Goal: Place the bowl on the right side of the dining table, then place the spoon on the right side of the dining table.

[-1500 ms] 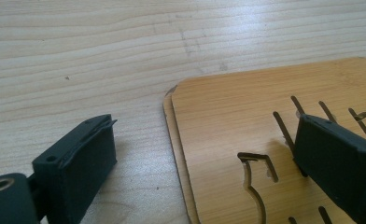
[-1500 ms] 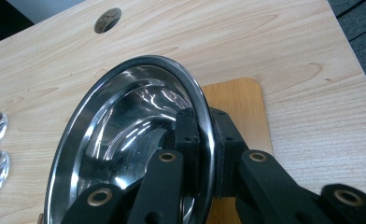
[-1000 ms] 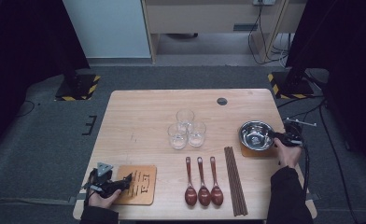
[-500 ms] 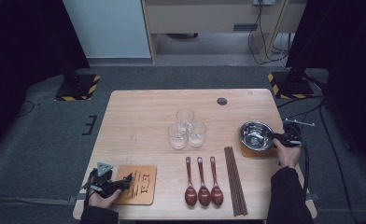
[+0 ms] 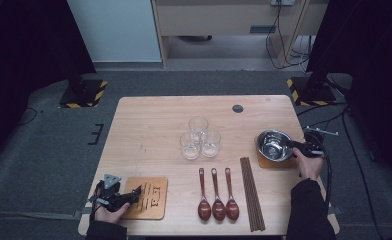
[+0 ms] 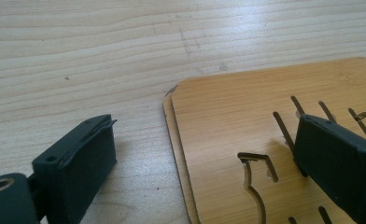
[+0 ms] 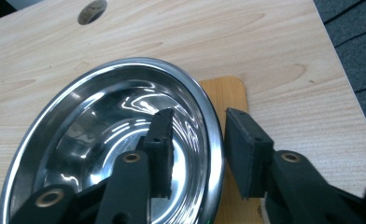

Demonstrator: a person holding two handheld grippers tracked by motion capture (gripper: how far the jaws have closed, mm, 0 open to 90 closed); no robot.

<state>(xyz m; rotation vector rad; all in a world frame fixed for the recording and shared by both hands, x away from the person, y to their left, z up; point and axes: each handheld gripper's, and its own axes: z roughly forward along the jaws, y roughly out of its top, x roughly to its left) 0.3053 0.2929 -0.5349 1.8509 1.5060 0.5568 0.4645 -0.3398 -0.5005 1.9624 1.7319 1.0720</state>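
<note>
A steel bowl sits on a wooden coaster at the table's right side. My right gripper straddles the bowl's near rim, one jaw inside and one outside. Its jaws have just been opening, and both pads stand off the rim. At the front left, my left gripper is open and low over a stack of two cut-out wooden coasters. One jaw hovers over the coasters, the other over bare table beside their edge.
Three clear glasses cluster at the table's middle. Three dark wooden spoons lie side by side at the front, with chopsticks to their right. A round hole marks the far edge of the table.
</note>
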